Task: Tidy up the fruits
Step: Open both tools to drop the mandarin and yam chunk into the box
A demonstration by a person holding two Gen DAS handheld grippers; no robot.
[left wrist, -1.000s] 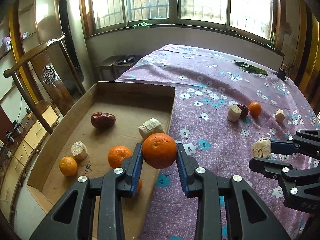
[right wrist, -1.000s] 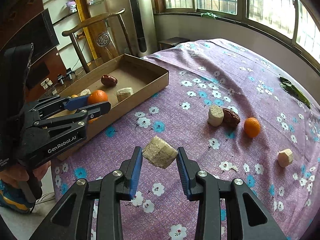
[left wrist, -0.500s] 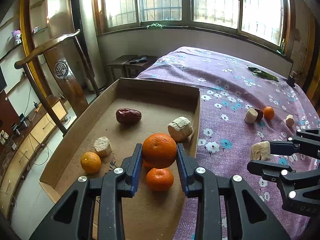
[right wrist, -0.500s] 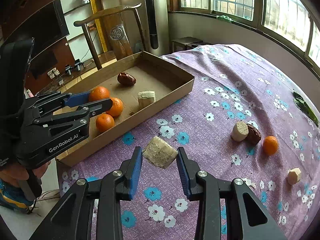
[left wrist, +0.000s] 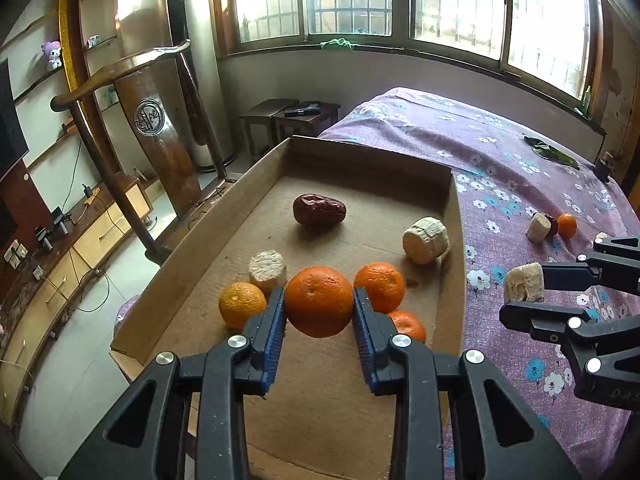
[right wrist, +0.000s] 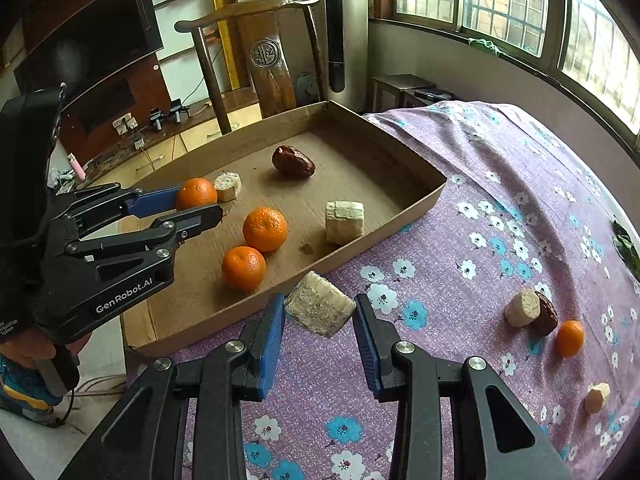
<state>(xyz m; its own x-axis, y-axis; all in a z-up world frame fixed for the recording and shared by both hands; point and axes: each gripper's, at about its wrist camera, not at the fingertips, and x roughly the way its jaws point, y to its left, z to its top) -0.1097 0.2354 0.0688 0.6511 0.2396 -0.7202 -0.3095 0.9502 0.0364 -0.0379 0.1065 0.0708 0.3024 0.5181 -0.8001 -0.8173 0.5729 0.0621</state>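
My left gripper is shut on an orange and hangs over the near part of the cardboard tray. In the tray lie several oranges, two pale chunks and a red date. My right gripper is shut on a pale fibrous chunk, held just outside the tray's long edge over the purple cloth. The left gripper with its orange shows in the right wrist view too.
On the flowered purple cloth lie a pale chunk, a date, an orange and another pale piece. A wooden chair stands beyond the tray. A green leaf lies far back.
Both grippers moved left toward the tray, each keeping its load. The orange now hangs over the tray instead of its edge; the chunk has come up to the tray's side wall.
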